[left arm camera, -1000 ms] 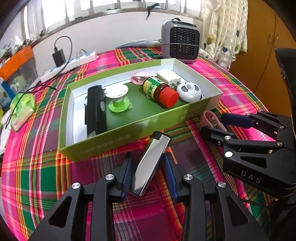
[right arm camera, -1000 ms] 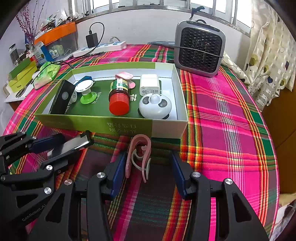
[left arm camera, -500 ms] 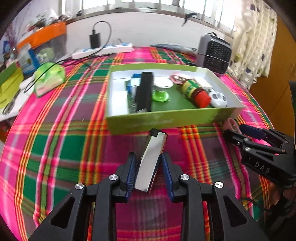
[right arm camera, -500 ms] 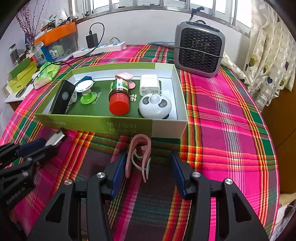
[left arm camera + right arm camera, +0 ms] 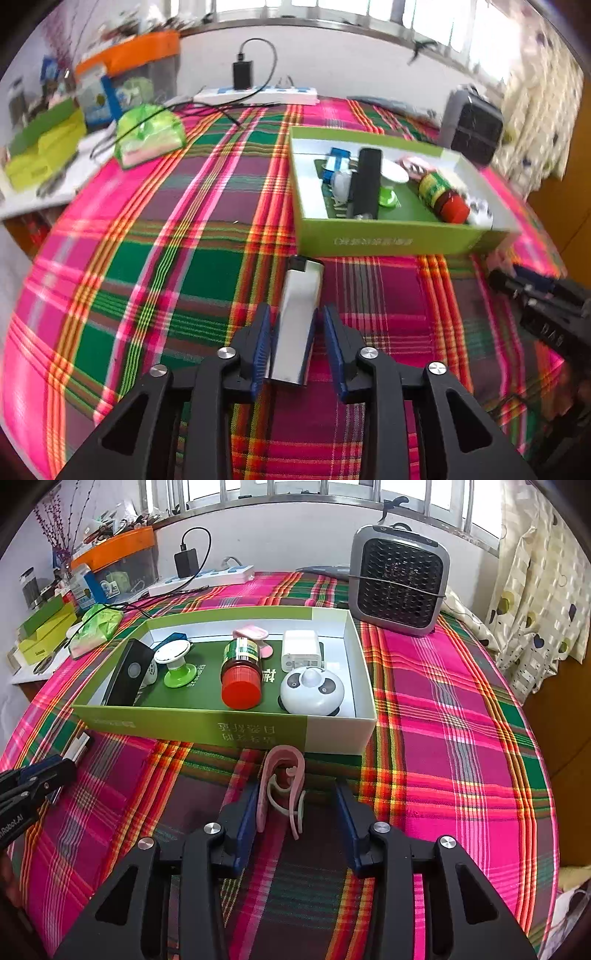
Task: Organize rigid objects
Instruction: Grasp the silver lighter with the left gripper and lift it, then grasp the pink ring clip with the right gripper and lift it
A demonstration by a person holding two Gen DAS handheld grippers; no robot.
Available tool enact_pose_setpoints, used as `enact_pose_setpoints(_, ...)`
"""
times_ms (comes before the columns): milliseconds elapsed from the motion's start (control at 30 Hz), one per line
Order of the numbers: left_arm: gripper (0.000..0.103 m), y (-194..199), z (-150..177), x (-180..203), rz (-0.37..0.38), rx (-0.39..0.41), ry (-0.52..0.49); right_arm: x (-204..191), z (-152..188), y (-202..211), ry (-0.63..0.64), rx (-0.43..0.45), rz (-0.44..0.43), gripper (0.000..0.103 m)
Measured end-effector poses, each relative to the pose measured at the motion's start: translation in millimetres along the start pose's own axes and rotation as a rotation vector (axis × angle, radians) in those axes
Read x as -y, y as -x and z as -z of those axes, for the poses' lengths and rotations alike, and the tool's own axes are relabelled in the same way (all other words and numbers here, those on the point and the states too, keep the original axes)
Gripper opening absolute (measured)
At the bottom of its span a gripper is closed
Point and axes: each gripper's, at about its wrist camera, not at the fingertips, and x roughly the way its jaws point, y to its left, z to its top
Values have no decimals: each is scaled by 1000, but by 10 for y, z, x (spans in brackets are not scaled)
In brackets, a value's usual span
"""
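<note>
Before the green box (image 5: pixel 391 240), both grippers (image 5: pixel 297 332) (image 5: pixel 295 805) seemingly straddle lighter (image 5: pixel 299 314) and clip (image 5: pixel 284 786), gripping neither.

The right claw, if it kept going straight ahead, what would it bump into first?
Probably the pink plastic clip lying between the right claw's open fingers, then likely the green cardboard box's front wall just behind it; depth is hard to judge.

My surface (image 5: pixel 461 709) wears a pink-and-green plaid cloth. On it sit the green box (image 5: pixel 192 731), a grey heater (image 5: pixel 400 585) behind it, a white power strip (image 5: pixel 207 579), a green packet (image 5: pixel 96 626), the pink clip (image 5: pixel 282 782) and the silver lighter (image 5: pixel 299 317) (both just before the box).
</note>
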Motion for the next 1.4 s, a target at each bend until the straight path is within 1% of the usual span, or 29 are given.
enact_pose_setpoints(67, 48, -25, 5, 114, 3, -6, -79, -3, -5, -2, 1, 0, 1, 41)
enact_pose_setpoints(133, 48, -28, 6, 144, 5, 0, -106, 2, 3, 2, 2, 1, 3, 41)
enact_pose_setpoints(200, 49, -46, -22, 102, 33, -6, -110, 5, -3, 2, 0, 1, 1, 41)
enact_pose_setpoints(267, 49, -62, -37, 85, 42, -3, -136, 2, -5, 1, 0, 1, 1, 41)
enact_pose_setpoints(433, 49, -92, -73, 37, 93, -2, -180, 0, 1, 3, 1, 1, 2, 41)
enact_pose_setpoints(567, 49, -100, -94, -19, 126, -1, -174, -2, 2, 2, 2, 1, 4, 41)
enact_pose_setpoints(633, 47, -87, -83, -32, 114, 0, -156, 0, 2, 1, 1, 2, 5, 41)
enact_pose_setpoints(733, 41, -73, -70, -37, 94, 5, -149, 12, 7, 6, -3, 2, 5, 40)
enact_pose_setpoints(800, 33, -68, -79, -86, 96, 6, -126, 13, 4, 8, -2, 3, 6, 37)
enact_pose_setpoints(867, 28, -67, -86, -132, 94, 6, -103, 0, 9, 12, 2, 4, 3, 34)
enact_pose_setpoints(933, 27, -73, -93, -145, 97, 6, -96, -19, 14, 17, 8, 5, 0, 29)
enact_pose_setpoints(1000, 24, -70, -91, -147, 92, 7, -95, -36, 17, 19, 14, 5, -3, 25)
enact_pose_setpoints(1067, 22, -69, -93, -167, 94, 7, -84, -36, 20, 20, 13, 6, -2, 25)
enact_pose_setpoints(1400, 22, -55, -94, -212, 90, 13, -58, -35, 48, 41, 3, 6, -7, 24)
